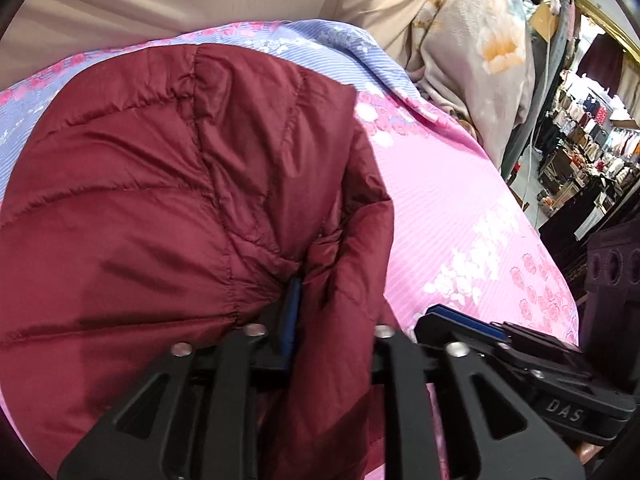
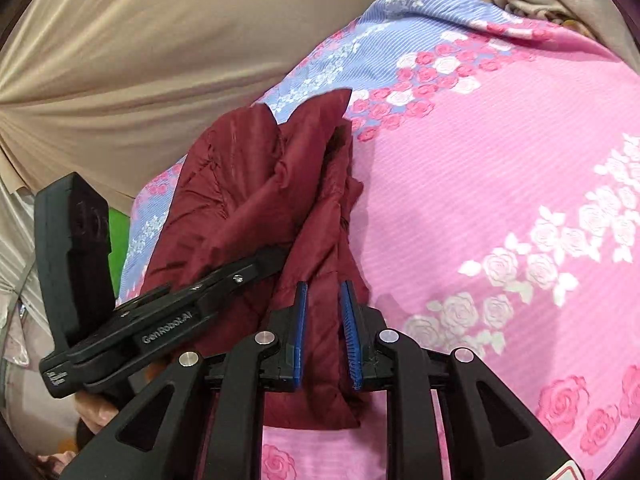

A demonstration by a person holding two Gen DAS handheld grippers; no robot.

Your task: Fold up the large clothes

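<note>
Gripping a thick fold of the maroon quilted jacket (image 2: 256,184), the right gripper (image 2: 323,334) has its two blue-padded fingers (image 2: 301,332) pressed against either side of the cloth, which bulges up between them and hangs down below. Just to its left, the left gripper (image 2: 276,258) reaches into the same bunched edge; in the left wrist view its blue pad (image 1: 290,316) is sunk in the fabric, the other finger is buried under the jacket, and the jaws look clenched on the jacket (image 1: 180,184). The garment lies crumpled on a pink and blue rose-print bedspread (image 2: 500,160), spreading away from both tools. Beyond the bed hangs a beige curtain (image 2: 140,60), and off to the side are crowded clothing racks (image 1: 588,136).
</note>
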